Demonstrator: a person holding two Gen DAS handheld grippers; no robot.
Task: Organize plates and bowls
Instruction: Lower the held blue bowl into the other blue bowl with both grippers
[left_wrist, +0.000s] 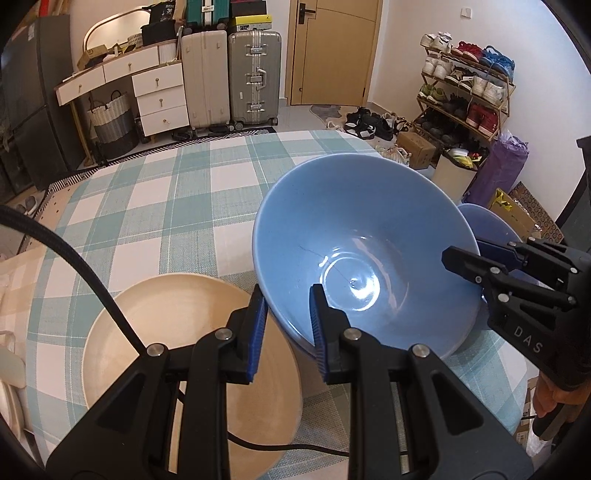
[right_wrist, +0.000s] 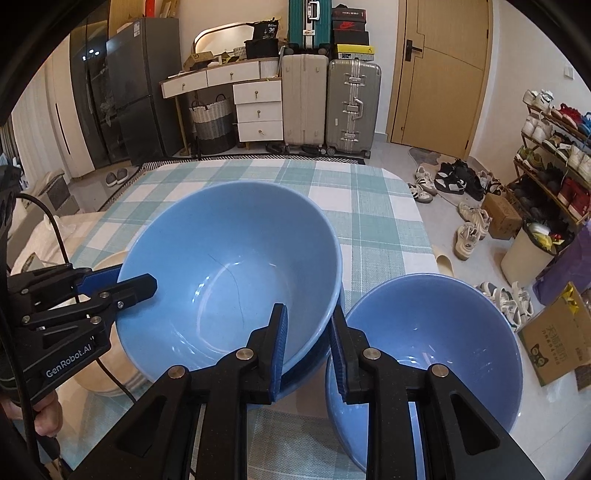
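Observation:
A large blue bowl (left_wrist: 354, 236) sits on the checked tablecloth, apparently on a blue plate whose rim shows under it (right_wrist: 303, 373). My left gripper (left_wrist: 286, 325) is open, its fingers straddling the bowl's near left rim. My right gripper (right_wrist: 306, 347) is open, its fingers straddling the bowl's right rim (right_wrist: 229, 258). A smaller blue bowl (right_wrist: 436, 332) stands just right of the large one, beside the right finger. A beige plate (left_wrist: 177, 354) lies left of the large bowl, under the left gripper.
The table (left_wrist: 166, 192) has a teal and white checked cloth and its right edge is close to the small bowl. Suitcases (left_wrist: 236, 77), drawers, a shoe rack (left_wrist: 469, 92) and boxes stand on the floor beyond. A black cable (left_wrist: 74, 266) crosses the beige plate.

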